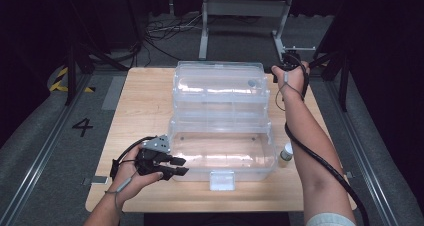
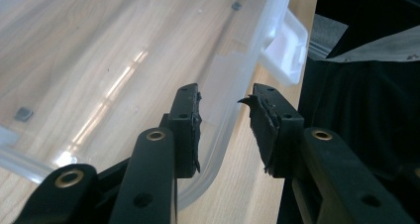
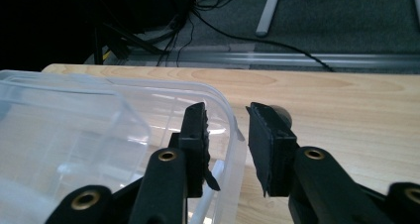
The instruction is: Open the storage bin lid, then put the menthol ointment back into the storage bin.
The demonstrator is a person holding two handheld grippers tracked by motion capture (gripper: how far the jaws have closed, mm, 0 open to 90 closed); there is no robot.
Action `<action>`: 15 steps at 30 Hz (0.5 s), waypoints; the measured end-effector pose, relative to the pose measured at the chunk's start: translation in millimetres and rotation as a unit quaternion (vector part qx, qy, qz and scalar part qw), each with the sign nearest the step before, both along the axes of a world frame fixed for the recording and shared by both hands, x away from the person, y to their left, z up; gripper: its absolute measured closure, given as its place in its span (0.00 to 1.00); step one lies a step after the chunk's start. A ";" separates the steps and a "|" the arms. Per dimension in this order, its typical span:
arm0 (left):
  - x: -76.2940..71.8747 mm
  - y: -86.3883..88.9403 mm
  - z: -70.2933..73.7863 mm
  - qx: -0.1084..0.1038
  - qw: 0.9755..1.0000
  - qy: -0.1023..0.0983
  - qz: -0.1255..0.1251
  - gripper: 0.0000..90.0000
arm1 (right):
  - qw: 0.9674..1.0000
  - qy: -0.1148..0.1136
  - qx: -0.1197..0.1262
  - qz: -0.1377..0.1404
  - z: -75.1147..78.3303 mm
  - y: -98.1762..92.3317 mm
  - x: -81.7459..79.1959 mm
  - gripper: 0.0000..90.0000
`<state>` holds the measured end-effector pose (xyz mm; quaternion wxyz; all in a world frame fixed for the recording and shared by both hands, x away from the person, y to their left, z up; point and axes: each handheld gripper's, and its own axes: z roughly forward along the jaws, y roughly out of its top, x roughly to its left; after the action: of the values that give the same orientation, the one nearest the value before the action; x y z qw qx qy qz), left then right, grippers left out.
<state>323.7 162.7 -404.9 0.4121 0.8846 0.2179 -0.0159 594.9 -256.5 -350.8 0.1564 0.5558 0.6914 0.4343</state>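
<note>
I've got the clear box mid-table, lid flung back, its long axis running across: left gripper straddles the near-left rim, right gripper the lid's far-right corner, both jaws spread, pinching nothing.

A light wooden table stood on grey carpeted floor, flanked on both sides by metal floor rails. A black numeral 4 and yellow-black hazard tape marked the floor at left. Behind the table, black cables lay beside a grey metal stand, and the surroundings were dark.
</note>
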 end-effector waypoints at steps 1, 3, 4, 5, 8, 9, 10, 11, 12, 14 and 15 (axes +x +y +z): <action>0.0 0.0 0.0 0.000 1.000 0.000 0.000 0.71 | 1.000 0.000 0.000 0.000 0.0 0.0 0.0 0.76; 1.3 -0.3 2.2 -0.002 1.000 -0.002 0.000 0.69 | 1.000 -0.013 -0.002 0.005 8.4 -4.6 -8.6 0.76; 2.0 -0.1 2.9 -0.003 1.000 -0.002 0.001 0.69 | 1.000 -0.015 -0.004 0.007 11.0 -6.3 -11.6 0.76; 2.8 0.2 3.6 -0.004 1.000 -0.004 0.004 0.69 | 1.000 -0.020 -0.005 0.010 14.0 -8.7 -15.5 0.75; 4.7 2.0 5.6 -0.007 1.000 -0.006 0.009 0.68 | 0.999 -0.033 0.003 0.017 24.4 -16.8 -29.6 0.74; 5.5 2.9 6.5 -0.008 1.000 -0.008 0.011 0.68 | 0.999 -0.037 0.002 0.020 27.5 -19.2 -34.0 0.74; 6.2 3.9 7.6 -0.007 1.000 -0.011 0.012 0.68 | 0.999 -0.044 0.001 0.025 32.2 -22.2 -41.1 0.73; 6.5 4.5 8.2 -0.008 1.000 -0.011 0.013 0.68 | 0.998 -0.050 -0.002 0.029 35.6 -24.9 -46.8 0.72; 6.5 4.5 8.2 -0.008 1.000 -0.011 0.013 0.68 | 0.998 -0.050 -0.002 0.029 35.6 -24.9 -46.8 0.72; 7.2 6.3 9.2 -0.010 1.000 -0.011 0.018 0.68 | 0.998 -0.055 0.001 0.036 40.0 -28.1 -56.1 0.71; 7.5 7.6 9.2 -0.010 1.000 -0.012 0.019 0.67 | 0.998 -0.056 0.000 0.039 41.9 -29.4 -61.7 0.70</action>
<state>331.1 170.3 -395.6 0.4241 0.8760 0.2298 0.0007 533.2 -285.9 -308.9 0.1776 0.5030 0.7029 0.4706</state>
